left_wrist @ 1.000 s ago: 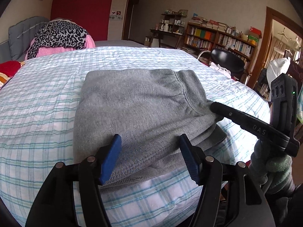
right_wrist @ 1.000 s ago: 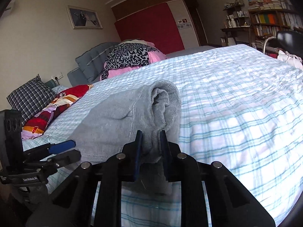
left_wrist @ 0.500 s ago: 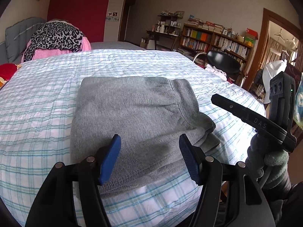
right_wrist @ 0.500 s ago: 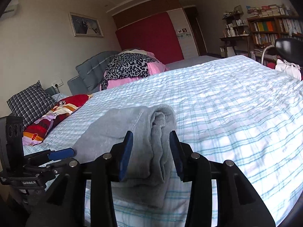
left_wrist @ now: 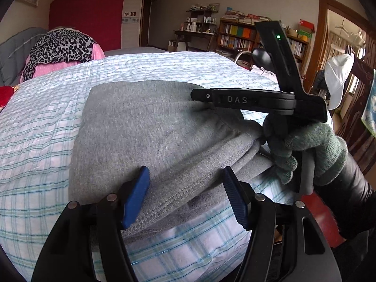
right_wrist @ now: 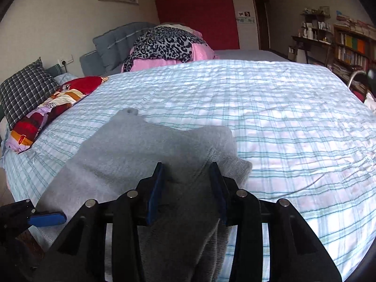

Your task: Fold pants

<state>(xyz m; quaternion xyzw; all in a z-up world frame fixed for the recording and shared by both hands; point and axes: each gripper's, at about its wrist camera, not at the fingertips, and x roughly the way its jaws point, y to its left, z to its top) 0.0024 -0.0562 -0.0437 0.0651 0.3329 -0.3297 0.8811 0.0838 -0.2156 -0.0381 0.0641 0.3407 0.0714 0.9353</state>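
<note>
The grey pants (left_wrist: 150, 136) lie folded into a thick rectangle on the plaid bed sheet (left_wrist: 37, 127) near the bed's front edge. My left gripper (left_wrist: 185, 192) is open, its blue pads over the near edge of the pants, holding nothing. My right gripper (right_wrist: 188, 188) is open above the folded pants (right_wrist: 131, 155), pads apart and empty. In the left wrist view the right gripper (left_wrist: 199, 95) reaches in from the right over the top of the fold. The left gripper's blue fingertip (right_wrist: 47, 218) shows at lower left in the right wrist view.
A pink and leopard-print bundle (right_wrist: 164, 47) lies at the head of the bed beside grey pillows (right_wrist: 112, 44). A checked cushion (right_wrist: 23, 89) and a red patterned blanket (right_wrist: 47, 110) lie at the left. Bookshelves (left_wrist: 244, 37) and a doorway (left_wrist: 338, 47) stand to the right.
My right gripper let go of the pants' folded edge, opened, then rose and moved over the top of the fold. My left gripper stayed open and came slightly closer.
</note>
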